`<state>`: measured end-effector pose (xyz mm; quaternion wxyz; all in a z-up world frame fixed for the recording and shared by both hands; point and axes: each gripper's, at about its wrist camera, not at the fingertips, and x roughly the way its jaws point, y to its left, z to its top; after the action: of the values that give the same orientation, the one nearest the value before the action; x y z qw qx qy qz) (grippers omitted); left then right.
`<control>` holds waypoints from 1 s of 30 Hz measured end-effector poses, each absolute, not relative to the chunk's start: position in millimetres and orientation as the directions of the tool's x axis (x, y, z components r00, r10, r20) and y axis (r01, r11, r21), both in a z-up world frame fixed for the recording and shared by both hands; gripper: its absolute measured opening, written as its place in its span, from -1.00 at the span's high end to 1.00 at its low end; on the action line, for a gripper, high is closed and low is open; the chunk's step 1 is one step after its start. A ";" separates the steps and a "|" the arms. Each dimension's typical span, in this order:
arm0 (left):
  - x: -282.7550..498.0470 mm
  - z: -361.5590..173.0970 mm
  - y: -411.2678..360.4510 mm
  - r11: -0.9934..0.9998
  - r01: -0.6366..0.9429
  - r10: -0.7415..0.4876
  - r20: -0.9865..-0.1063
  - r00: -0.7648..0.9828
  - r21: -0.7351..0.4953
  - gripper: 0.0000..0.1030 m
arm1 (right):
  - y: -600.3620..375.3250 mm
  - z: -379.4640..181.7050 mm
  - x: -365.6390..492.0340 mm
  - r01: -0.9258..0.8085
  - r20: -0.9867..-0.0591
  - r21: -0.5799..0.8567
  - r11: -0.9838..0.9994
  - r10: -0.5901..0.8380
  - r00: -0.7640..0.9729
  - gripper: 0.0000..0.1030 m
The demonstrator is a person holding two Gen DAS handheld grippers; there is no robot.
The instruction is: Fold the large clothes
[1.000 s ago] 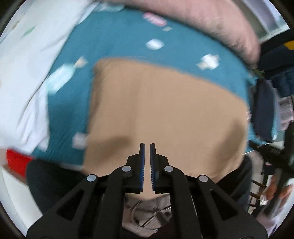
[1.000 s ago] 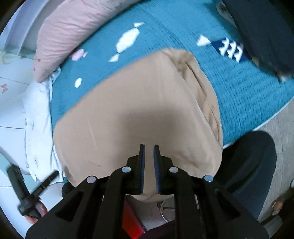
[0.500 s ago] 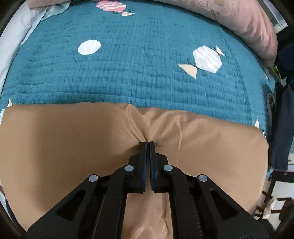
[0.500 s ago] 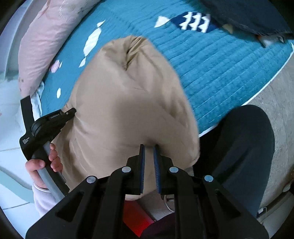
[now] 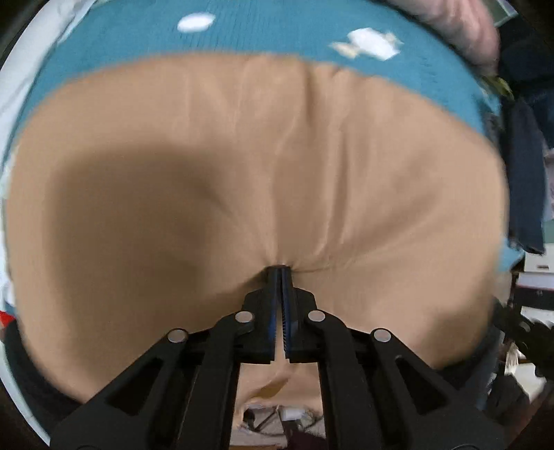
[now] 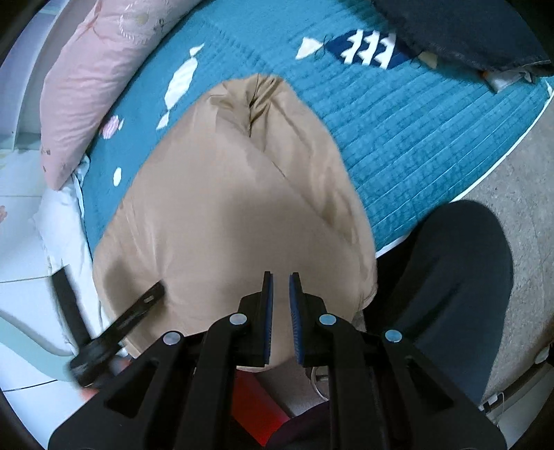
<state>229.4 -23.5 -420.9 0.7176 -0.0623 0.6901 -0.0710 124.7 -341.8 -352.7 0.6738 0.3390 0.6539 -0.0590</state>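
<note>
Tan garment pinched on the teal quilt.
My left gripper [image 5: 281, 269] was clamped on a gathered pucker of the smooth tan fabric garment [image 5: 242, 166], spread over the teal quilted bedspread [image 6: 398, 131]; pink pillow [image 6: 97, 69] at ten o'clock. My right gripper [image 6: 280, 277] gripped nothing, jaws nearly closed.

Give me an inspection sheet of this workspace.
Surface: teal quilted bedspread with fish patches.
Job's things: tan smooth garment spread on it, overhanging the near edge.
Clutter: pink pillow; dark navy clothing; white bedding.
Grippers: left gripper shut, pinching the tan garment; right gripper nearly closed, grip unclear.
Cables: nothing seen.
Surroundings: grey floor; person's dark trouser leg.
</note>
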 end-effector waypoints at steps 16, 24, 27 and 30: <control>175.8 -438.4 -29.1 0.987 0.032 -0.152 -0.984 -0.096 -0.155 0.95 | -316.2 -353.5 127.0 0.482 -0.927 0.365 0.796 0.360 0.107 0.78; 185.7 -357.3 -41.9 0.974 0.084 -0.215 -0.976 0.028 -0.212 0.94 | -327.7 -350.1 125.1 0.497 -0.930 0.358 0.791 0.347 0.119 0.77; 203.0 -351.7 -41.7 0.982 0.060 -0.182 -0.981 0.069 -0.178 0.94 | -336.1 -348.5 127.3 0.501 -0.930 0.361 0.787 0.345 0.128 0.55; 229.9 -372.9 -43.7 0.984 0.024 -0.179 -0.982 0.060 -0.178 0.94 | -347.1 -341.9 130.5 0.513 -0.934 0.356 0.781 0.321 0.160 0.12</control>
<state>229.9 -43.7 -372.9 0.7257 -0.0568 0.6821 -0.0698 130.5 -347.1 -341.9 0.6894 0.3234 0.6445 -0.0696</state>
